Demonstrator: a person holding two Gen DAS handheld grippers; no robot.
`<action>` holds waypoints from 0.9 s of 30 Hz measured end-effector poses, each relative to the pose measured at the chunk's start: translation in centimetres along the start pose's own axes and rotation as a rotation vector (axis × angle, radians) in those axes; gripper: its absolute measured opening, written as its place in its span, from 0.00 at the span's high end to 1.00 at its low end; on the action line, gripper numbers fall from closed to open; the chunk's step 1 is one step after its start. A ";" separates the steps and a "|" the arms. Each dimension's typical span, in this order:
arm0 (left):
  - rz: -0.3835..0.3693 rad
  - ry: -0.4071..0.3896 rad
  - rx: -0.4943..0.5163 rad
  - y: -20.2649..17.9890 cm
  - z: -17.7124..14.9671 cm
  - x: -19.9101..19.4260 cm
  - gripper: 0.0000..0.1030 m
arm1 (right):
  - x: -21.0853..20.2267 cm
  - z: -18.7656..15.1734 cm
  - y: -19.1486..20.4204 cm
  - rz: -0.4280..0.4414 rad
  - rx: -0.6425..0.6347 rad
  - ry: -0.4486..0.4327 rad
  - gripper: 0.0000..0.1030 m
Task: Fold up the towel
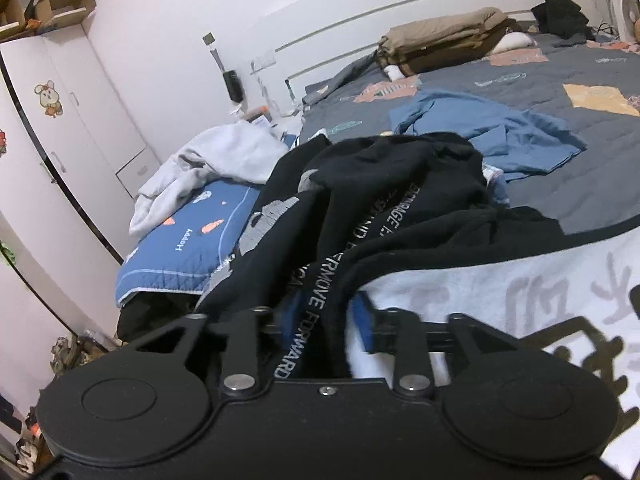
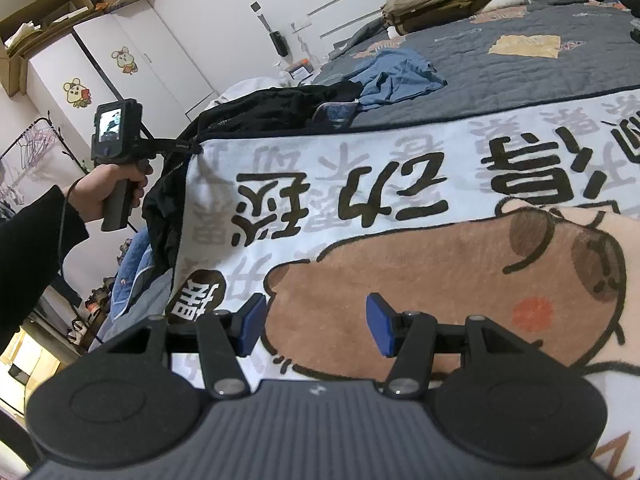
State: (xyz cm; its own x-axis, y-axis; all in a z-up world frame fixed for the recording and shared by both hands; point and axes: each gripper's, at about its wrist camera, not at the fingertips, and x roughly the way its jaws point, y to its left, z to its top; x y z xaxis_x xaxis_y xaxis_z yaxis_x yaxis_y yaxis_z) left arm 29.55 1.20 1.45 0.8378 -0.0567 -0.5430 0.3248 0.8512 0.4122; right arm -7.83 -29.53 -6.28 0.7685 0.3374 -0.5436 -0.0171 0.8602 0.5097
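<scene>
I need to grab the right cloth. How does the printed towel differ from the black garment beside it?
The towel is white with big black characters and a brown cartoon animal; the black garment is dark with a strip of white lettering. The towel lies spread flat; the garment is crumpled in a heap. The garment overlaps the towel's left edge. Both lie on the bed.
</scene>
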 end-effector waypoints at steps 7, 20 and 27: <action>-0.045 -0.084 -0.049 0.7 -1.2 -6.7 0.46 | -0.9 0.3 0.5 0.018 -0.007 -0.023 0.47; -0.326 -0.104 -0.135 -5.7 -9.3 -19.5 0.34 | -2.6 -0.3 1.2 0.018 -0.040 -0.025 0.47; -0.445 -0.042 -0.270 -9.6 -15.5 -22.5 0.34 | -3.3 -1.7 1.6 -0.003 -0.048 0.003 0.47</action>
State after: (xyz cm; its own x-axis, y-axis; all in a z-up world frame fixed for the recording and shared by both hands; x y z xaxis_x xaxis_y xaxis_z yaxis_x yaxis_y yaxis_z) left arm 0.75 2.37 -1.65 0.6630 -0.4598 -0.5908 0.5336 0.8438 -0.0579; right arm -11.51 -28.61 -4.83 0.7664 0.3363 -0.5472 -0.0457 0.8784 0.4758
